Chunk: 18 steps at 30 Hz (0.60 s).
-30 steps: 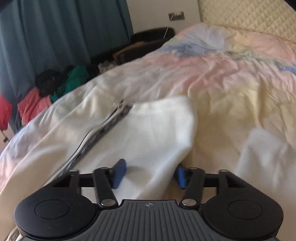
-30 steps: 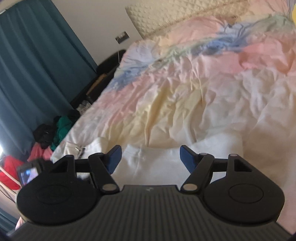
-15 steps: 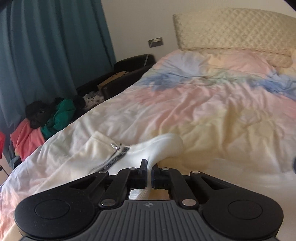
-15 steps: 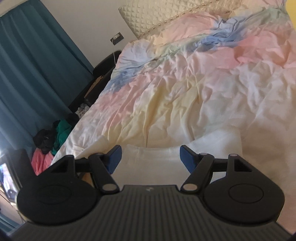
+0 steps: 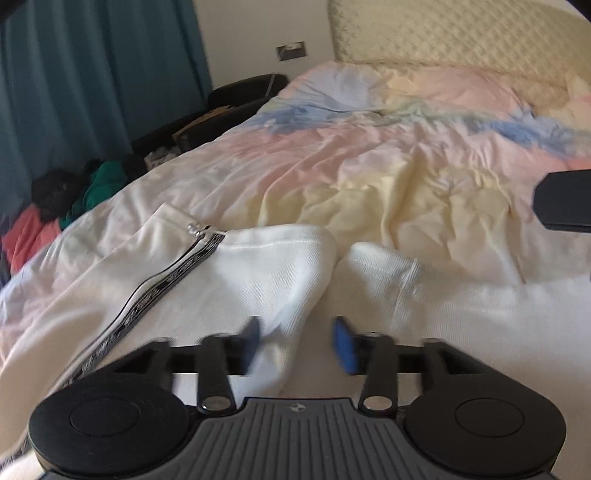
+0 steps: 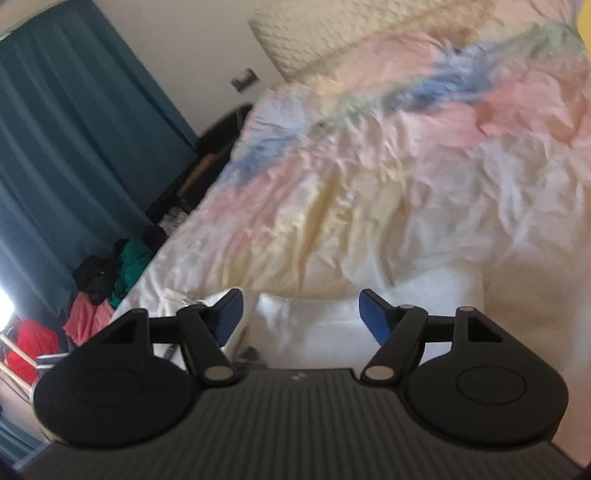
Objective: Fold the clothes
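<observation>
In the left wrist view the left gripper (image 5: 297, 341) sits at the bottom centre, its jaws opening, blurred with motion. A fold of the white jacket (image 5: 266, 273) lies between the blue pads (image 5: 343, 349); it brushes the left pad but is not pinched. The jacket spreads over the lower half of the frame on the bed (image 5: 406, 162), its zipper (image 5: 162, 284) running from lower left up to centre, the zip pull at the top end. A cuff (image 5: 380, 262) lies just right of the fold. The pastel duvet fills the middle and right, the quilted headboard (image 5: 443, 33) the upper right. A teal curtain (image 5: 92, 74) hangs at upper left, with a pile of clothes (image 5: 74, 199) below it at the left edge. A dark piece of the other gripper shows at the right edge. In the right wrist view the right gripper (image 6: 301, 314) is at the bottom centre, jaws wide apart, gripping nothing; the jacket (image 6: 332, 321) lies on the bed beyond and between the pads, apart from them. The duvet covers the centre and right, curtain at left, clothes pile (image 6: 110, 280) at lower left.
</observation>
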{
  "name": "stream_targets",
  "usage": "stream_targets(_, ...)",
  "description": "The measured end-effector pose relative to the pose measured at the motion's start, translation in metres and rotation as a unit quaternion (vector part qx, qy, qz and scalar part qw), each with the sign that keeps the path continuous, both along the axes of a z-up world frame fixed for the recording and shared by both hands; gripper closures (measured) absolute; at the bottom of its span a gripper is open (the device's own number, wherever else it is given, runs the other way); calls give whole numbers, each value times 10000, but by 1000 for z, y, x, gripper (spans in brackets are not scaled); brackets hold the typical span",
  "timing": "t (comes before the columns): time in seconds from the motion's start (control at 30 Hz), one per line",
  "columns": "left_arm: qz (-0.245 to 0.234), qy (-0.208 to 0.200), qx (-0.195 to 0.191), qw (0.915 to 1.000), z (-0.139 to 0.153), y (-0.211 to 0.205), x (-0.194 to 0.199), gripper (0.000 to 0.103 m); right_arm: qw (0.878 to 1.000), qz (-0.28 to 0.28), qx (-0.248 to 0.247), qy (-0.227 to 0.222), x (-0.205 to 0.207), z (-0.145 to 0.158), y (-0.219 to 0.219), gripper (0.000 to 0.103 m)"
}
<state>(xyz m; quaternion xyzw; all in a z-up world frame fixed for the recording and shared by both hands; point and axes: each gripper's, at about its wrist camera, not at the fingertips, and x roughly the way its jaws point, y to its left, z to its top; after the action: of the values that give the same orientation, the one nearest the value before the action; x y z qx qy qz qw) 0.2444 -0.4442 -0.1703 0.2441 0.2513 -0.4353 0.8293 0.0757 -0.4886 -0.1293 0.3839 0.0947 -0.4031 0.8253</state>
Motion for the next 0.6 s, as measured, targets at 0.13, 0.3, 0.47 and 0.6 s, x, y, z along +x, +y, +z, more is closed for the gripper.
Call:
stream_targets(0.13, 534, 120, -253, 9982, 21, 39, -4, 36, 9992, 216, -345, -31, 2, 9, 8, 30)
stream_targets(0.3, 1362, 137, -747, 9878, 53, 125, -15, 25, 9964, 566, -637, 49, 5, 17, 18, 30)
stream_targets(0.47, 2228, -57, -816, 9714, 83, 210, -40, 24, 9843, 1198, -1263, 301, 10, 31, 44, 30)
stream_targets(0.6, 2872, -17, -1122, 9513, 110, 281, -68, 21, 9715, 1690, -1585, 500, 8, 41, 63, 31)
